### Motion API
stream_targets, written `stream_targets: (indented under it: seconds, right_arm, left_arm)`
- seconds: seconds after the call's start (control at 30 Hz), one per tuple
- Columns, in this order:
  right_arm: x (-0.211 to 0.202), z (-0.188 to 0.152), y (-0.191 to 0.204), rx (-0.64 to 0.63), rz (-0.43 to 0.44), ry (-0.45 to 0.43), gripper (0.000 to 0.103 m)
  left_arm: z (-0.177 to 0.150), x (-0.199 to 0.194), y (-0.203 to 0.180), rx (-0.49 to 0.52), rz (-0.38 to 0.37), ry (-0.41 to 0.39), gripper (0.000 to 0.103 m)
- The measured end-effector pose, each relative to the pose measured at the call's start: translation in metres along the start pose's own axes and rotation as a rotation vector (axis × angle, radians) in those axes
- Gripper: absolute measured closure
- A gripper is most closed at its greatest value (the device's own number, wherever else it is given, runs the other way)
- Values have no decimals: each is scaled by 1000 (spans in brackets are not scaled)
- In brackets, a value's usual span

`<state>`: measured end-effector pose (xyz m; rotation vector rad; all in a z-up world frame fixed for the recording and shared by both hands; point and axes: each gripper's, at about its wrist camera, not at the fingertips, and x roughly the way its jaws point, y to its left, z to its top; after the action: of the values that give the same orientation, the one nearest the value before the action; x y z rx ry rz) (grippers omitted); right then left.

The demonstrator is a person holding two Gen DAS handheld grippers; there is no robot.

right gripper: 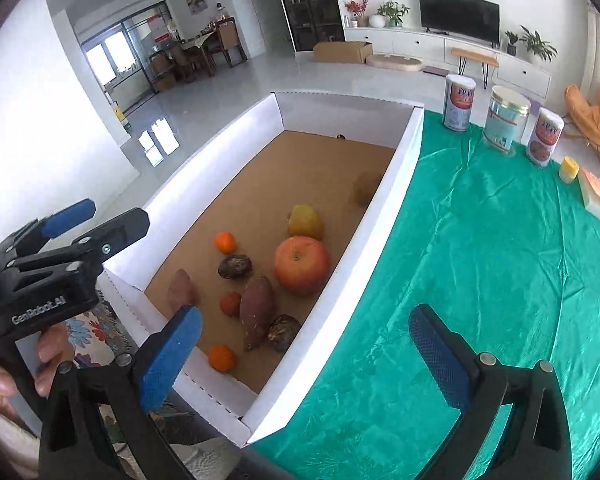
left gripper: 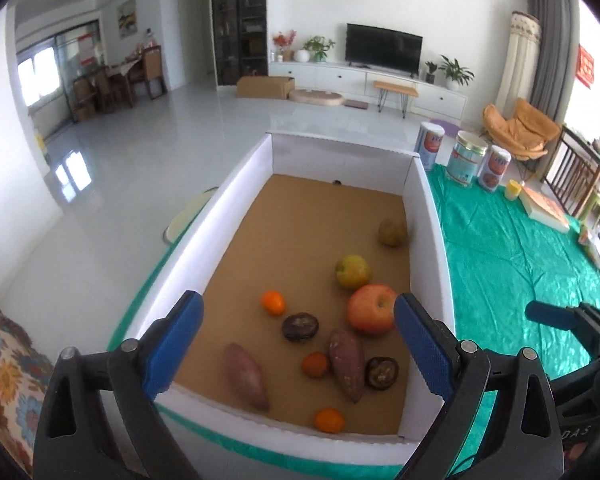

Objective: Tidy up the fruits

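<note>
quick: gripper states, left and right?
Left gripper: open, empty, above the white cardboard box.
Right gripper: open, empty, over the box's edge.

A white-walled cardboard box with a tan floor is sitting on a shiny teal-green tablecloth. Inside, a red-orange round apple is glowing beside a yellow-green apple (three small oranges too), and blue-padded black grippers are framing both views.

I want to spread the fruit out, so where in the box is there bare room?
The box floor is bare along its left wall and across the far end, beyond the brown fruit. It is crowded near the right wall, around the big apple and the sweet potato.
</note>
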<state>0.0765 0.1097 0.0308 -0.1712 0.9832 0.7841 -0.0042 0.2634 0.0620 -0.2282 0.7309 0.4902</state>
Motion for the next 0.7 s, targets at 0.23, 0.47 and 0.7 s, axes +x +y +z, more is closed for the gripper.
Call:
stream_targets:
  seconds: [0.23, 0.47, 0.7]
  right_arm:
    - [-4, 3, 30, 4, 57, -40, 0]
    - [13, 4, 46, 13, -9, 18, 0]
    - [18, 7, 52, 37, -24, 56, 0]
  left_arm:
    - [-5, -4, 8, 20, 185, 29, 6]
    - [-15, 3, 19, 9, 167, 74, 6]
    - [-16, 4, 27, 8, 161, 85, 6]
